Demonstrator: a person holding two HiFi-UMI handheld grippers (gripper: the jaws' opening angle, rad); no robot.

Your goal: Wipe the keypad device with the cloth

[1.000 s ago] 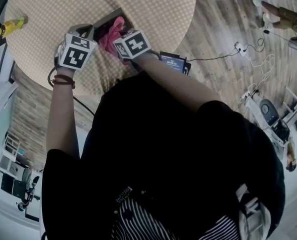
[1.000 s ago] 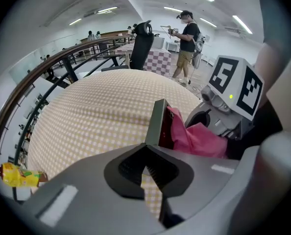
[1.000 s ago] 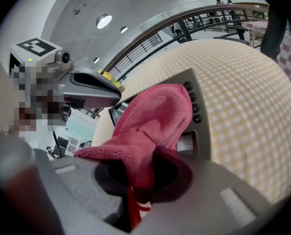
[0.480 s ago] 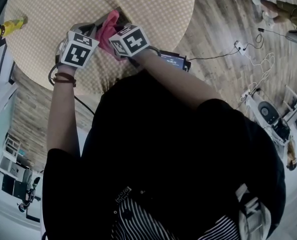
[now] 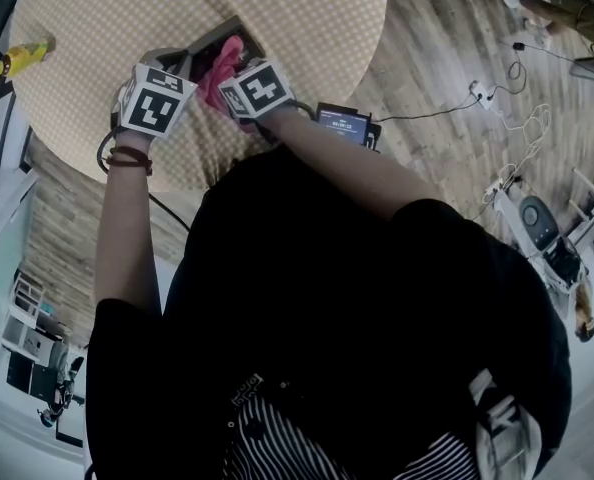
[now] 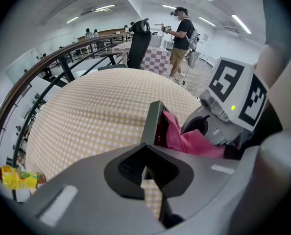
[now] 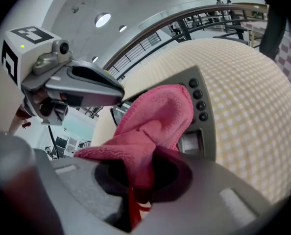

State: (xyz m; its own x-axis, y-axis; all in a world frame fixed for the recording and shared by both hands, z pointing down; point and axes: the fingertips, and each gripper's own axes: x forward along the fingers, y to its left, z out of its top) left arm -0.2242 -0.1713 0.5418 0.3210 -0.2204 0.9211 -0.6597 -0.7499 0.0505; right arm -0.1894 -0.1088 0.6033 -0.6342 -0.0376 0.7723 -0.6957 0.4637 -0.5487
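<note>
At the near edge of the round table (image 5: pixel 277 8), the left gripper (image 5: pixel 182 63) (image 6: pixel 148 173) pinches the keypad device (image 5: pixel 212 40) (image 6: pixel 150 121) (image 7: pixel 204 131) by its near side, jaws almost together. Just right of it, the right gripper (image 5: pixel 227 76) (image 7: pixel 131 190) is clamped on the pink cloth (image 5: pixel 222 60) (image 7: pixel 155 121), which drapes over the device's face. Beyond them, broad checked tabletop stretches far and right. A yellow bottle (image 5: pixel 22 53) (image 6: pixel 15 177) lies at the left rim.

Head view steeply down, gripper views close along jaws, sharing keypad device (image 5: pixel 213 42)
</note>
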